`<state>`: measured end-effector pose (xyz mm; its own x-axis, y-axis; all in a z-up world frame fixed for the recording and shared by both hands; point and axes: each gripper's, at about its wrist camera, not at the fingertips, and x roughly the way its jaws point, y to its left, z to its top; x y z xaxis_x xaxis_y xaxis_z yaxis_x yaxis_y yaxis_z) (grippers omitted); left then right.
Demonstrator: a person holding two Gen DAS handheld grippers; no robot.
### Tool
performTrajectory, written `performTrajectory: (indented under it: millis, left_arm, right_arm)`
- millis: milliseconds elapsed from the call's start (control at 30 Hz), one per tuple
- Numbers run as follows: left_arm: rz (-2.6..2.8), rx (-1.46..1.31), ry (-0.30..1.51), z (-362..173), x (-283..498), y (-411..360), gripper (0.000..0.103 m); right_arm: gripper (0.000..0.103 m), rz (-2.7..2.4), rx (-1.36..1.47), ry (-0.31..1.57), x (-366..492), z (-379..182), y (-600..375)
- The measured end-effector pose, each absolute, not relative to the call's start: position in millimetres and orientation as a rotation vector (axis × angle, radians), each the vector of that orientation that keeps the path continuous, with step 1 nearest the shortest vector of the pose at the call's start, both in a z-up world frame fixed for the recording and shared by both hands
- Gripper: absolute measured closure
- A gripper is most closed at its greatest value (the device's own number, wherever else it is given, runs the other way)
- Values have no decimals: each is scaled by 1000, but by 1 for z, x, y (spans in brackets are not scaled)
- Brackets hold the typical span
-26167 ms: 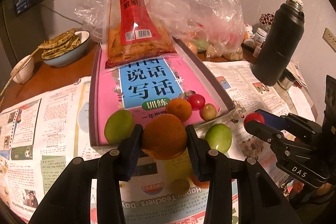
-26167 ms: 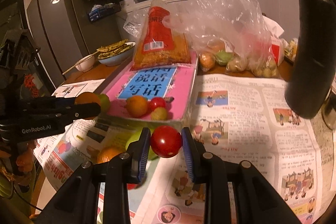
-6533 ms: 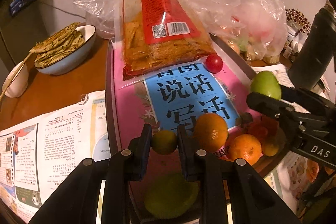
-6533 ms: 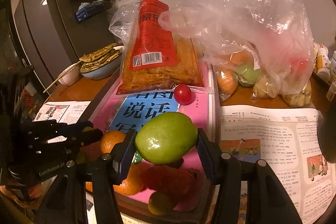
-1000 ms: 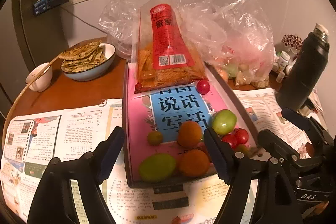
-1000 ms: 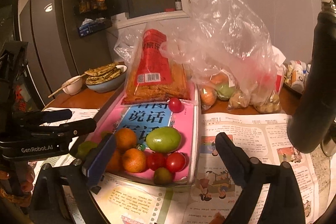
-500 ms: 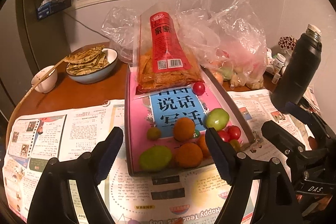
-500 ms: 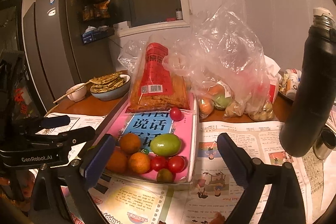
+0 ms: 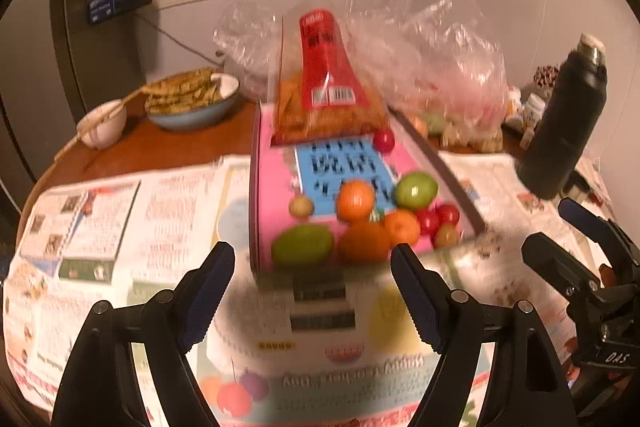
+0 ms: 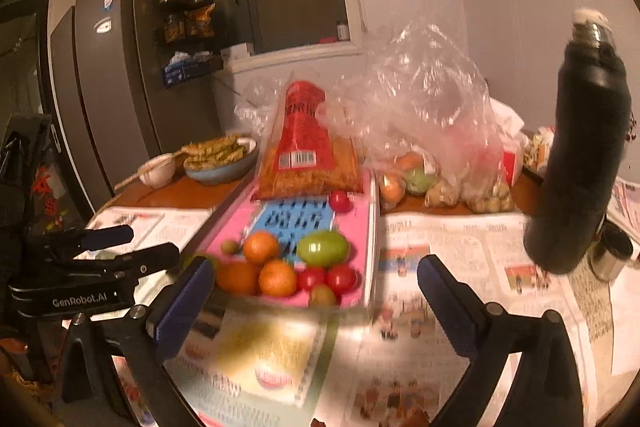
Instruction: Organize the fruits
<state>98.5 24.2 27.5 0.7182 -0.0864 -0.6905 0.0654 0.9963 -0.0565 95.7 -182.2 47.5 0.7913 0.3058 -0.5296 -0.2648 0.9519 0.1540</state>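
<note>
The fruits sit gathered at the near end of the pink tray (image 9: 272,187): a large green fruit (image 9: 303,245) at the front left, three oranges (image 9: 355,200) bunched in the middle, a second green fruit (image 9: 416,190) to their right, a few small red fruits (image 9: 447,214) beside it, and a small yellowish one (image 9: 301,205) just behind. One red fruit (image 9: 384,141) lies apart at the far end, against the snack packet (image 9: 326,95) that rests on the tray.

Progress, as judged: no loose fruit is visible on the newspaper (image 9: 120,219) covering the worktop, so the gathering appears complete or nearly so. What might remain is the lone red fruit at the far end, and further fruit inside the clear plastic bag (image 10: 432,131) behind the tray; whether that belongs to the task cannot be told.

Left tool (image 9: 312,283): jaws stand wide apart, nothing between them, touching nothing; it hovers over the newspaper just short of the tray's near edge.

Right tool (image 10: 316,291): jaws have just been opening and stand very wide; nothing is between them. It hangs clear of the tray's near right corner.

A black flask (image 10: 580,163) stands to the right, well apart from the tray; a bowl of food (image 9: 192,99) sits at the far left.
</note>
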Motion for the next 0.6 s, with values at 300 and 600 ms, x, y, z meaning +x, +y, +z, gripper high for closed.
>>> performTrajectory:
  millis: [300, 600]
  left_arm:
    - [-59, -13, 789, -2, 72, 10, 22]
    - [-27, -20, 817, -14, 64, 7, 22]
  right_arm:
    - [1, 279, 134, 648, 76, 18, -196]
    - [1, 281, 118, 642, 64, 9, -198]
